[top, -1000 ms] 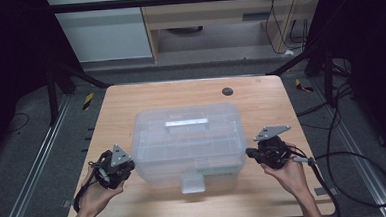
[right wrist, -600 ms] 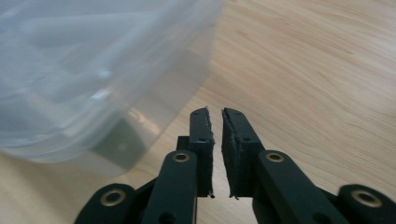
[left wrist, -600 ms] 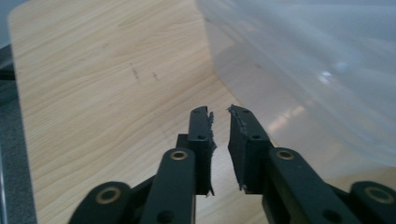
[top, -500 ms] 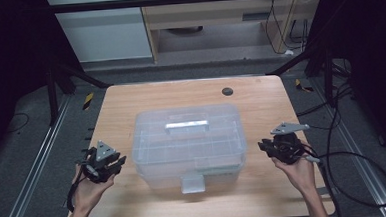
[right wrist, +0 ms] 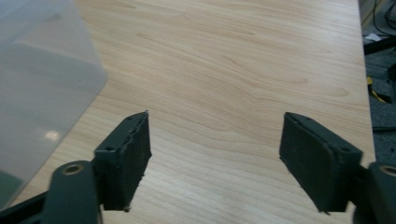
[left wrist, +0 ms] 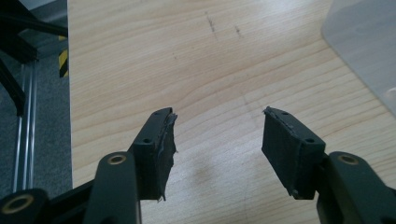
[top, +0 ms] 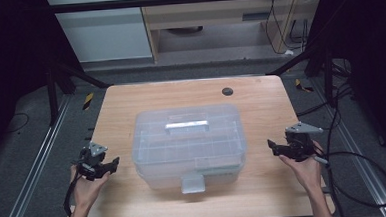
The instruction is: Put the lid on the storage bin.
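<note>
A clear plastic storage box (top: 188,141) with a lid, a top handle and a front latch sits in the middle of the wooden table (top: 260,100). My left gripper (top: 115,164) hovers at the table's left edge, well apart from the box, jaws open over bare wood (left wrist: 217,135). A corner of the box (left wrist: 369,46) shows at the upper right of the left gripper view. My right gripper (top: 271,146) is open to the right of the box, nothing between its jaws (right wrist: 215,140). The box's side (right wrist: 42,79) shows at the left of the right gripper view.
A small dark round hole or cap (top: 227,91) lies near the table's far edge. Metal rails (top: 34,167) run along the floor on both sides. Cables (top: 355,180) trail on the floor at the right. A cabinet (top: 211,17) stands behind the table.
Both grippers have drawn outward, away from the box's sides: the left one to the table's left edge, the right one farther right. The box has stayed put.
</note>
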### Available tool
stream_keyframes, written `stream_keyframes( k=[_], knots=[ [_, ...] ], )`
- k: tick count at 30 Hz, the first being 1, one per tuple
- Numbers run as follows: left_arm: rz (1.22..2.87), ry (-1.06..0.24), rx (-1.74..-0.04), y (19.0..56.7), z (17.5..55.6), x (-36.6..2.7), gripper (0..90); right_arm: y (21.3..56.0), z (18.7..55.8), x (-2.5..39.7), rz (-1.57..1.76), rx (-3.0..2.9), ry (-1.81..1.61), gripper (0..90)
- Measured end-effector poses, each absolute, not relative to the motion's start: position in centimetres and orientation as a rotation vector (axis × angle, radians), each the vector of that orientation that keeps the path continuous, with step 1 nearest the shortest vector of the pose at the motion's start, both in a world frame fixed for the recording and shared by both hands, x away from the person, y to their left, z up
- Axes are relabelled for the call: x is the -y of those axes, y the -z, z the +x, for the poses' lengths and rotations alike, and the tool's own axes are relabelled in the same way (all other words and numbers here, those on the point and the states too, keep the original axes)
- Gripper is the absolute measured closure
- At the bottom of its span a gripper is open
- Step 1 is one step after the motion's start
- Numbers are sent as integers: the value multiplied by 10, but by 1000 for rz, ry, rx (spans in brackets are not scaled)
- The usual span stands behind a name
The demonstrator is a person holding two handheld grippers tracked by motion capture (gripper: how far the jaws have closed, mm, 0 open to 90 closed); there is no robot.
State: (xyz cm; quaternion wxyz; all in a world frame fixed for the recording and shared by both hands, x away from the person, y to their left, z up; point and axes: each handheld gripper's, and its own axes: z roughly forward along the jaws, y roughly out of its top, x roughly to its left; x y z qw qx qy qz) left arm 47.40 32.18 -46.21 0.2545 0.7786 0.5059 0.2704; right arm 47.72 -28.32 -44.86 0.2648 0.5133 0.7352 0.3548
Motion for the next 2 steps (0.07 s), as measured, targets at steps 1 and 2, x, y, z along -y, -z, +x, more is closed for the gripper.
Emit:
stream_keyframes(
  k=[1,2],
  knots=[
    [2116,-733,-1380,463,475,-323,421,450,478,285,1401,-1974,-964,227],
    [2113,-734,-1385,464,475,-324,415,452,478,287,1424,-1965,-968,215]
  ],
)
